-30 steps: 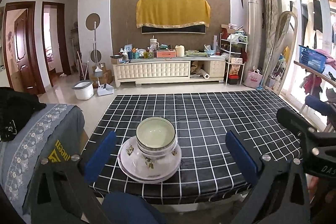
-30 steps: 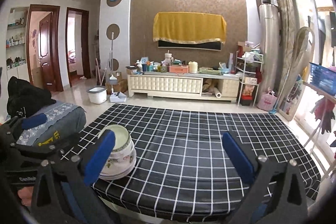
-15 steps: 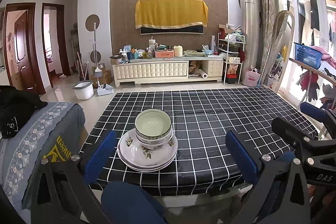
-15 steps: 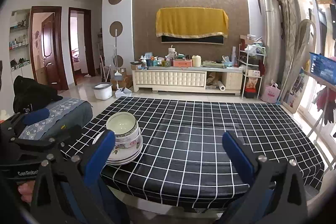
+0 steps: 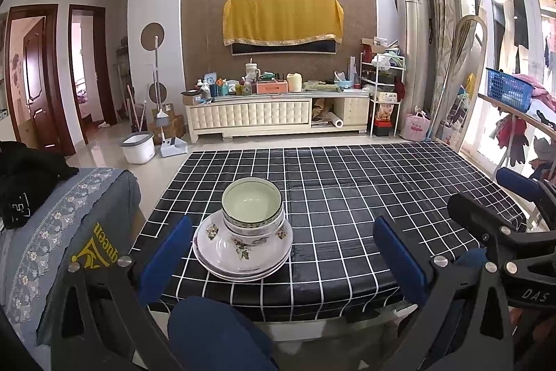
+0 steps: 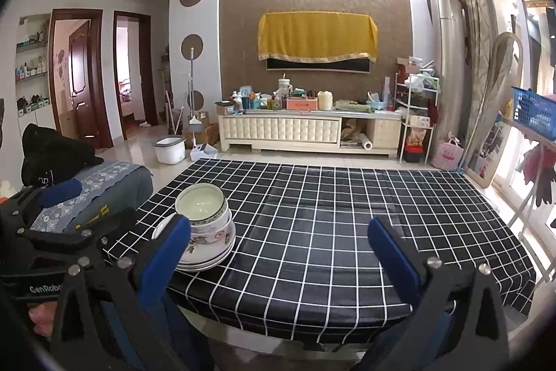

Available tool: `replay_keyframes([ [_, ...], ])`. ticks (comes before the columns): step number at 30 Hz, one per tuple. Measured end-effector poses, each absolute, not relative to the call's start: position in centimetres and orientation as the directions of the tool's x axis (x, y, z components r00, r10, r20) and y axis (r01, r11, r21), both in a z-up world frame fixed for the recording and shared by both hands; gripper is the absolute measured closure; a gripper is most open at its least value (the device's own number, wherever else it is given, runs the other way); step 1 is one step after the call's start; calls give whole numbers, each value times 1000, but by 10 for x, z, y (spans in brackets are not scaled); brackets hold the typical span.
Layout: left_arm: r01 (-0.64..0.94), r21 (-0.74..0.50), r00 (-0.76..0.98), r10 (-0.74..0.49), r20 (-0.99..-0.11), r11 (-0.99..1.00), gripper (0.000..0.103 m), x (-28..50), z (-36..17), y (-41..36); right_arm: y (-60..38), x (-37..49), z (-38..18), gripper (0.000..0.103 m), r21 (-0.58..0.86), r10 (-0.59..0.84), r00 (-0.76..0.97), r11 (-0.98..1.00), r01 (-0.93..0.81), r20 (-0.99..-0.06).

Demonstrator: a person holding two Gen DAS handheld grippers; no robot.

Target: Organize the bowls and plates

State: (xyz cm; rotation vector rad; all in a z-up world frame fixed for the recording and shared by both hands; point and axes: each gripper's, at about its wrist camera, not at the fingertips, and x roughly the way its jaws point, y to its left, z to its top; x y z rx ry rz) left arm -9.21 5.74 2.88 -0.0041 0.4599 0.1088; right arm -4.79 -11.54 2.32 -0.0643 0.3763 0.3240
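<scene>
Now the bowls [image 5: 252,209] sit nested one in another on top of a small pile of plates [image 5: 242,254]. The whole pile stands near the front left corner of the worktop [image 5: 347,214], which wears a black cloth with white squares. Nothing else is on the cloth.

The left gripper [image 5: 283,261] hangs in front of the pile, with its blue fingers [image 5: 166,258] wide apart. They hold nothing and do not touch the dishes. The right gripper [image 6: 278,261] is off to the side, over the bare part of the cloth. Its fingers [image 6: 391,254] are wide apart too and hold nothing.

It looks like the sorting is done, or close to done, since all the dishes seem to be in one neat pile. I cannot tell how many bowls or plates there are.

To finish well, both grippers should pull back slowly and straight, so no finger bumps the pile. The pile is close to the edge and the bowls stand high, so a knock could tip them. If the pile has to move, it may be safer to push the bottom plate gently from both sides than to grab the top bowl.
</scene>
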Motion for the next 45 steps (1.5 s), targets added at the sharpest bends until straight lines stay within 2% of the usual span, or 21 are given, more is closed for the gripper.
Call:
replay_keyframes([
  [45,-87,-2,885,76,-460,996,0,-93,27,63,-123,-46,17,0,-39,248,894,958,-283,-372],
])
